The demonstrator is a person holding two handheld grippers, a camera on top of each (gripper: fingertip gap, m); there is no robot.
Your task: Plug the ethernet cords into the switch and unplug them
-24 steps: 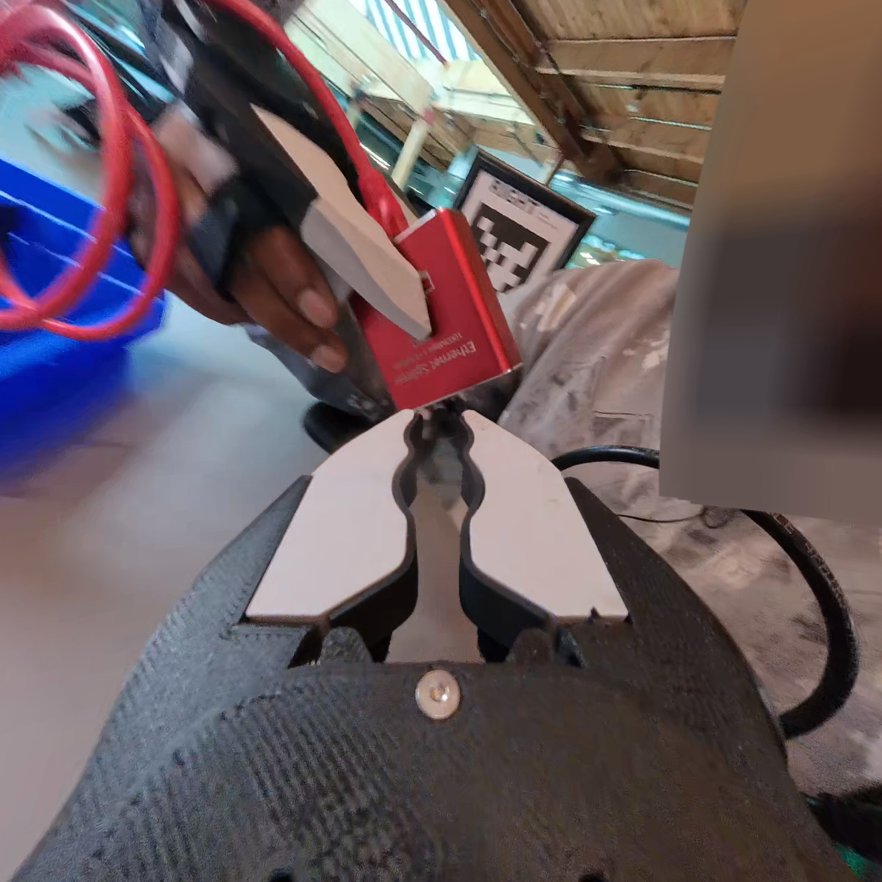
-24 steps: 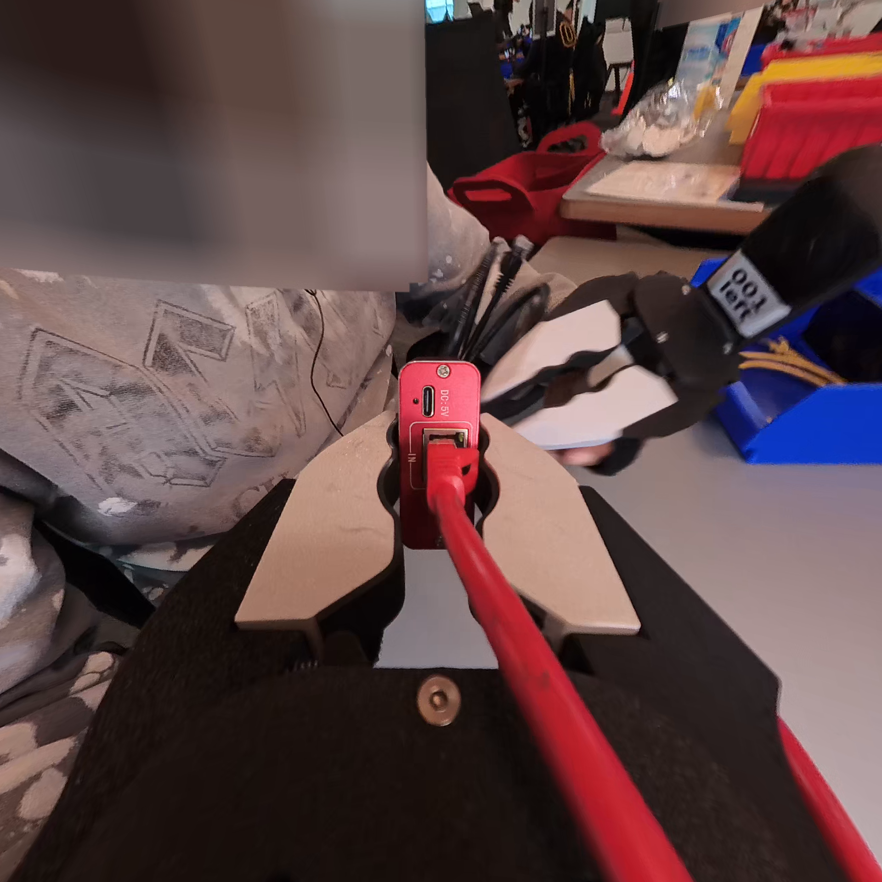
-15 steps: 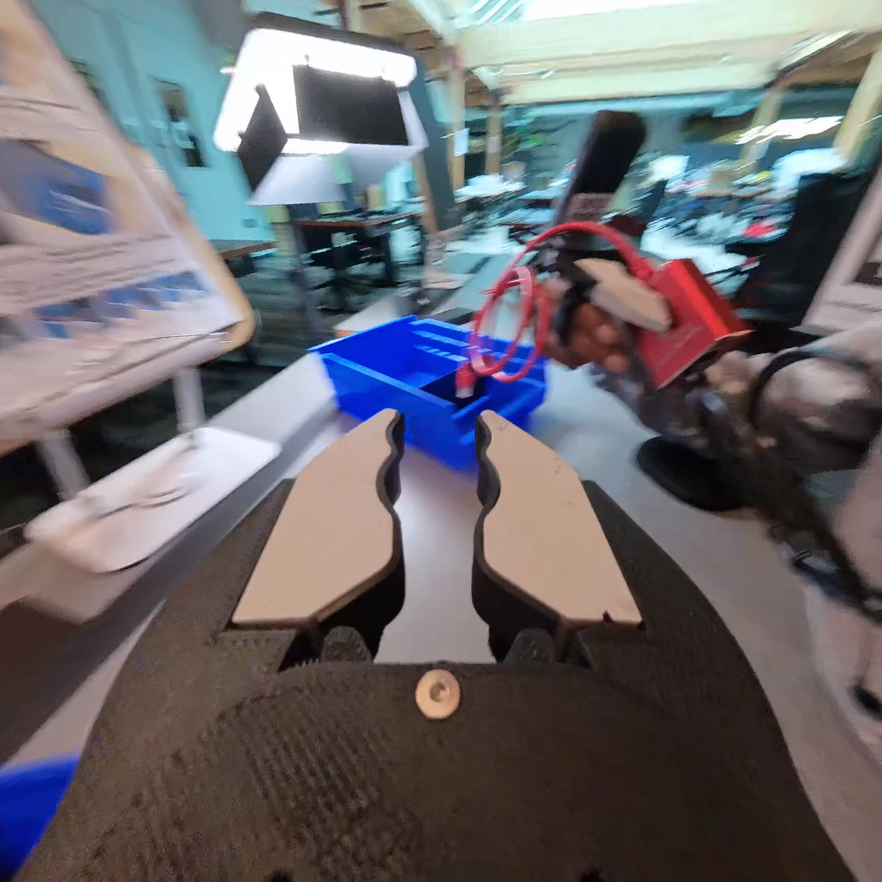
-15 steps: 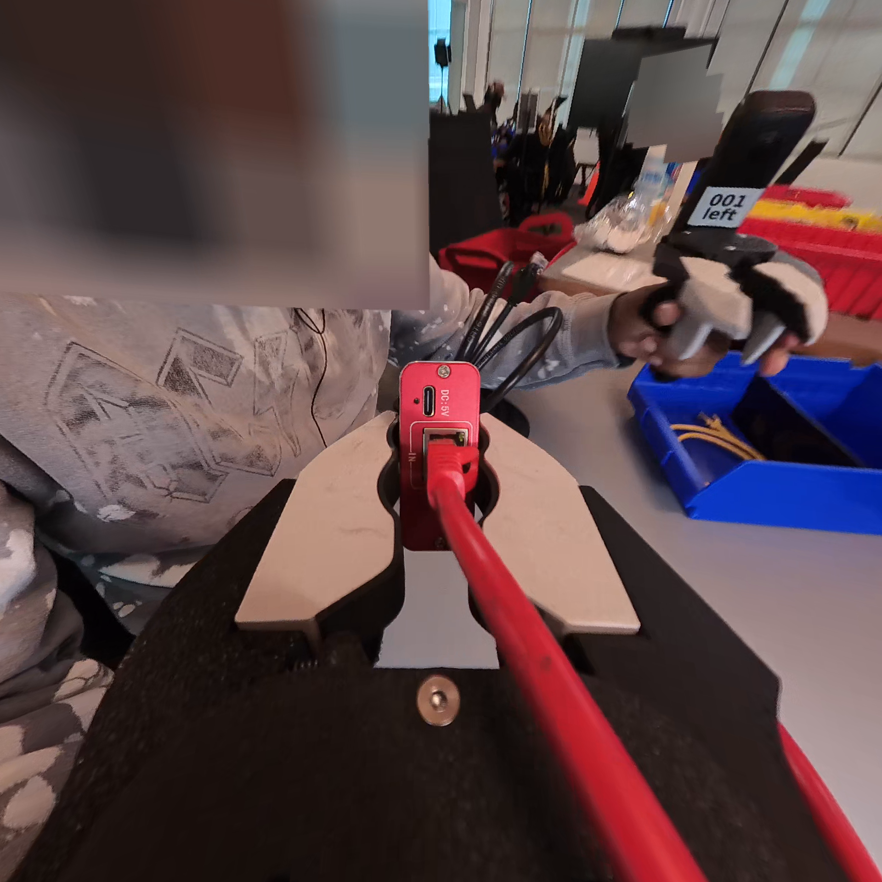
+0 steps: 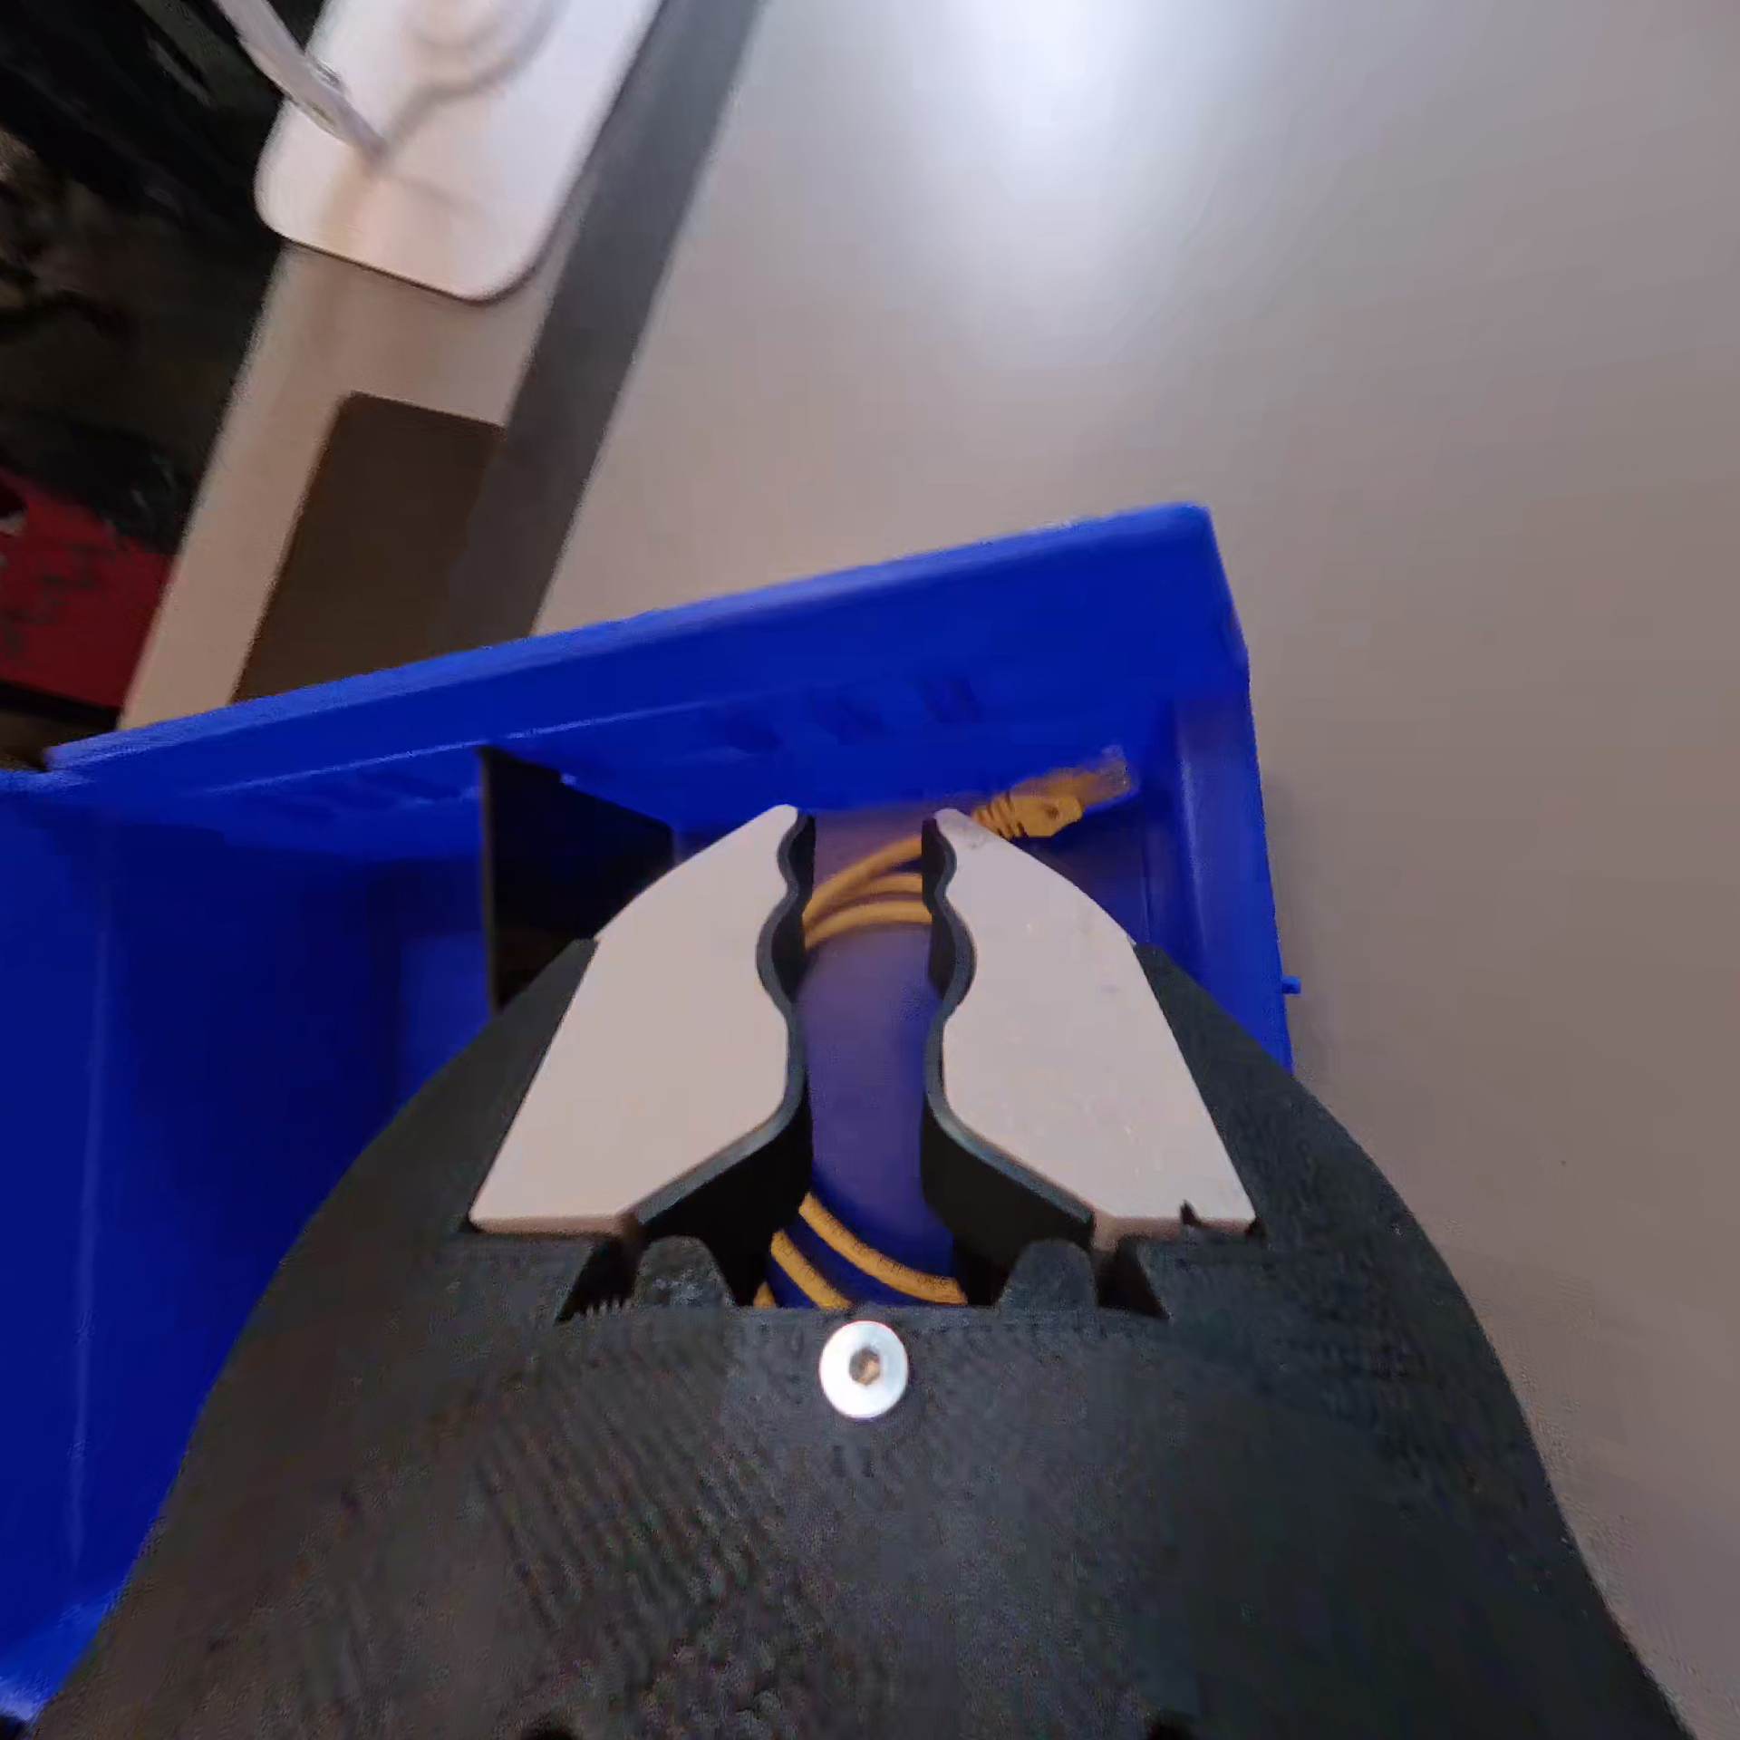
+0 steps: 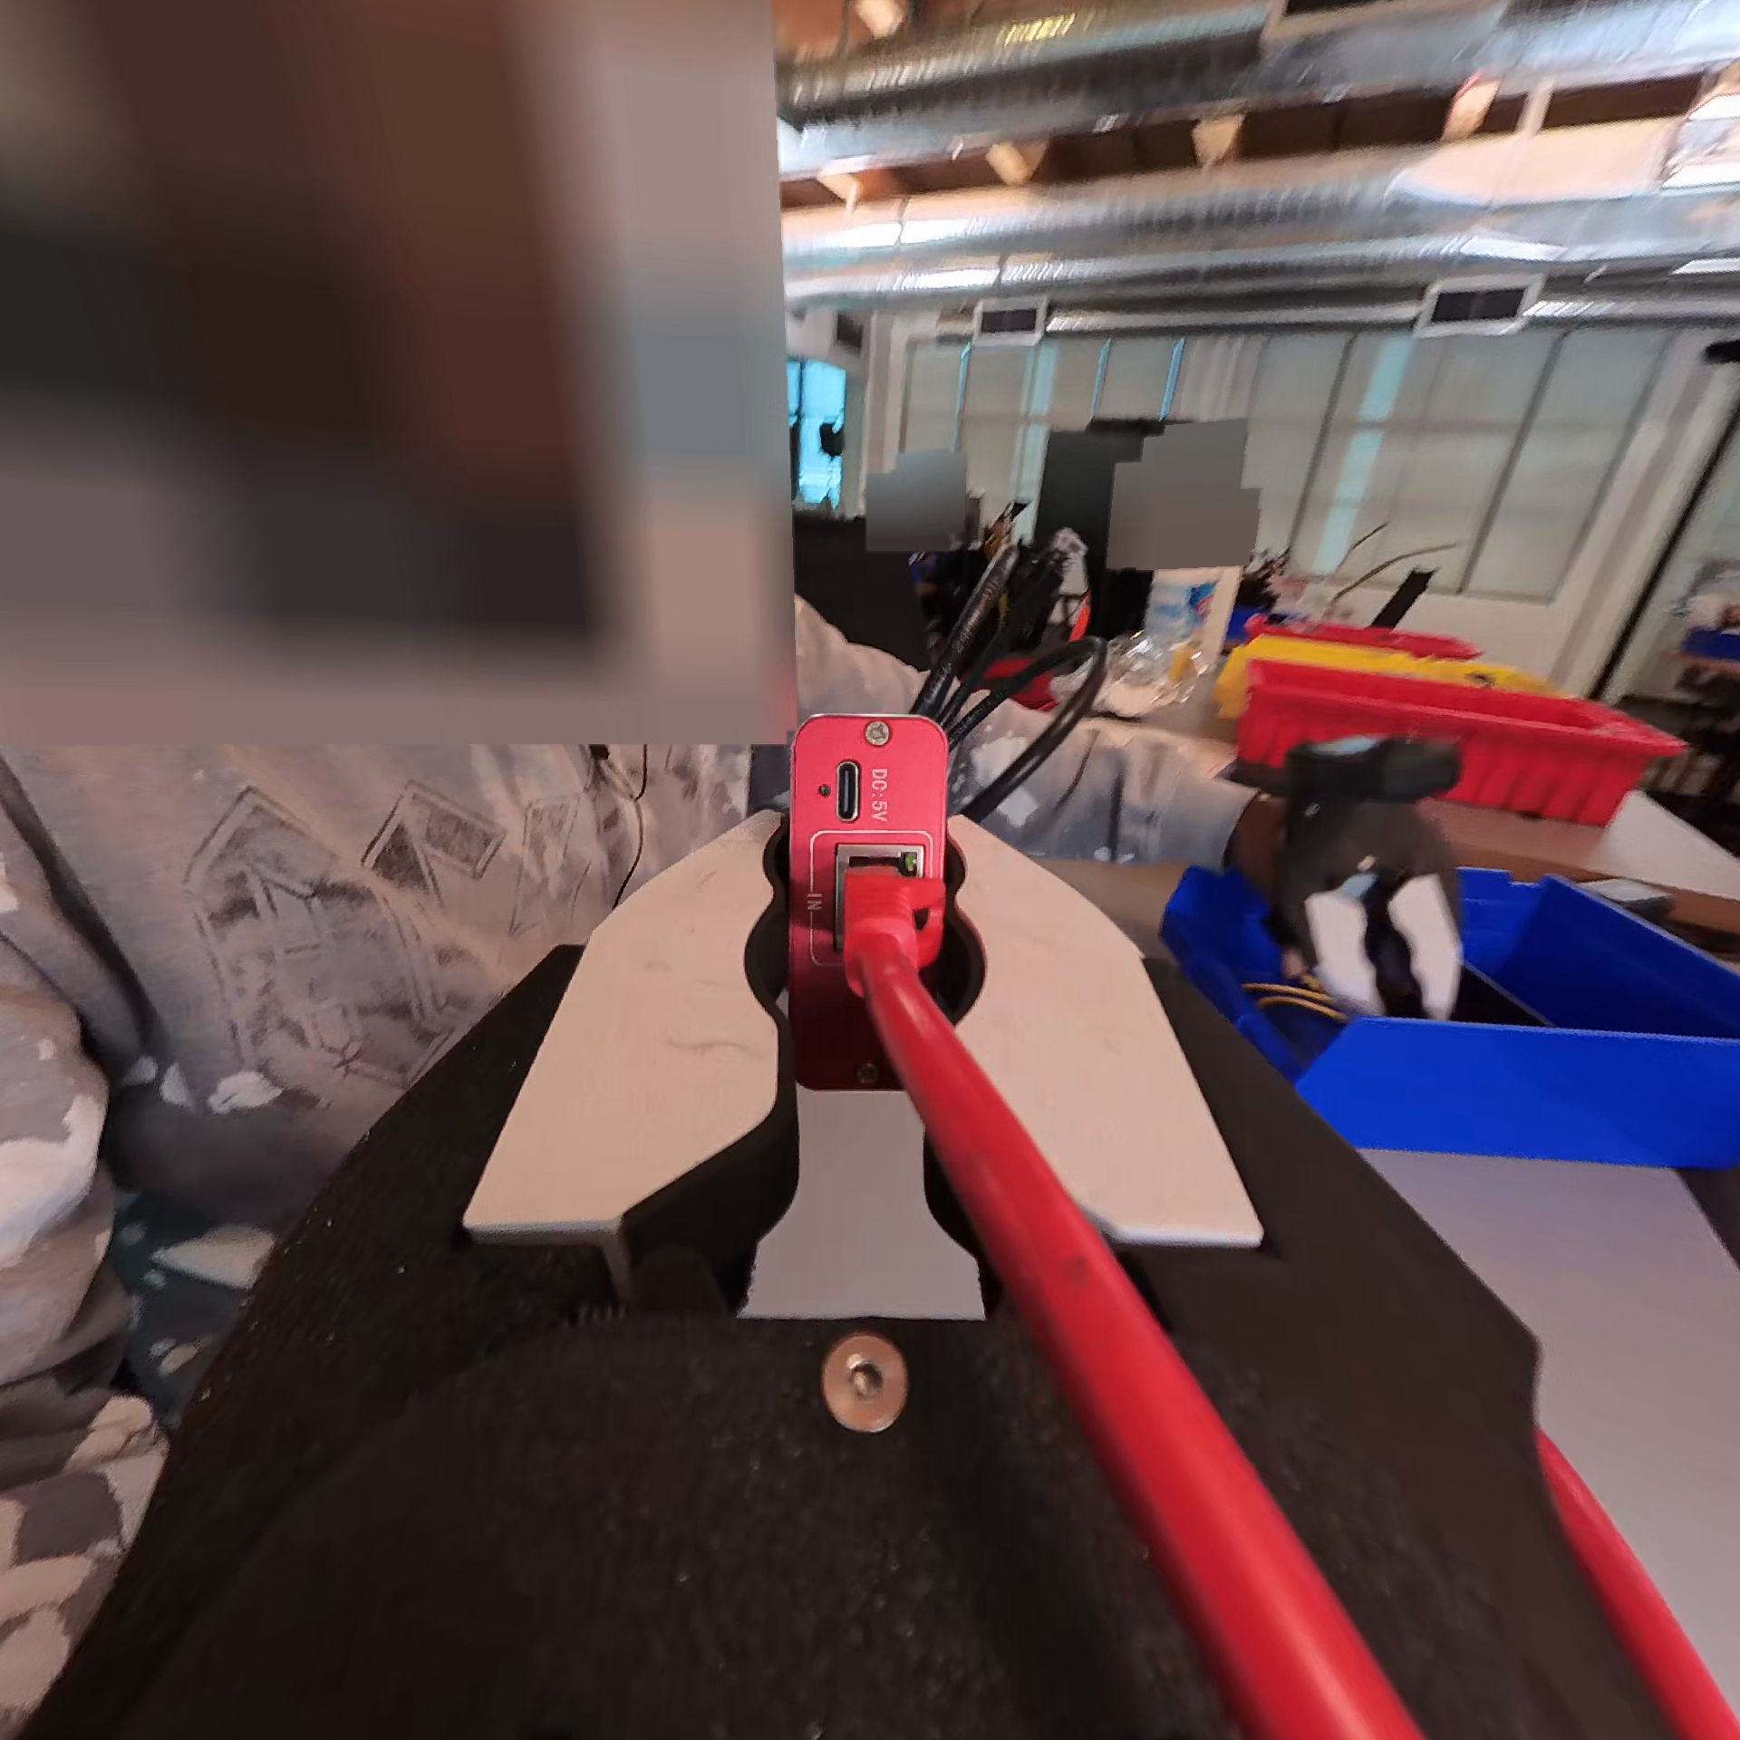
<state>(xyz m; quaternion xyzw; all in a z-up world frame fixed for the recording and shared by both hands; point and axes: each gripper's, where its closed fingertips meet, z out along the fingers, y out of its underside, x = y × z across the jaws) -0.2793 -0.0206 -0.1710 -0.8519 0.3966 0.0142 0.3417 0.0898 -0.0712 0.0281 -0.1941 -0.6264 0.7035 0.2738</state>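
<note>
My right gripper [image 6: 866,894] is shut on a small red switch [image 6: 868,810], held upright in the air. A red ethernet cord [image 6: 1036,1205] is plugged into its lower port and trails back over the gripper. My left gripper [image 5: 864,838] is open and points down into a blue bin [image 5: 716,697], over a coiled yellow ethernet cord [image 5: 866,890] whose plug [image 5: 1036,810] lies in the bin's far right corner. The left gripper also shows in the right wrist view [image 6: 1370,951], lowered into the bin [image 6: 1544,1083]; it holds nothing.
The bin stands on a pale grey table [image 5: 1224,282]. A black divider [image 5: 565,847] splits the bin. A white object [image 5: 424,179] lies beyond the table's edge. Red [image 6: 1441,744] and yellow bins [image 6: 1356,664] stand behind. A person in a patterned grey sweater [image 6: 282,894] is close on the left.
My left gripper has let go at the switch, opened, swung away to the blue bin and dipped down over the yellow cord. My right gripper still holds the switch with the red cord plugged in.
</note>
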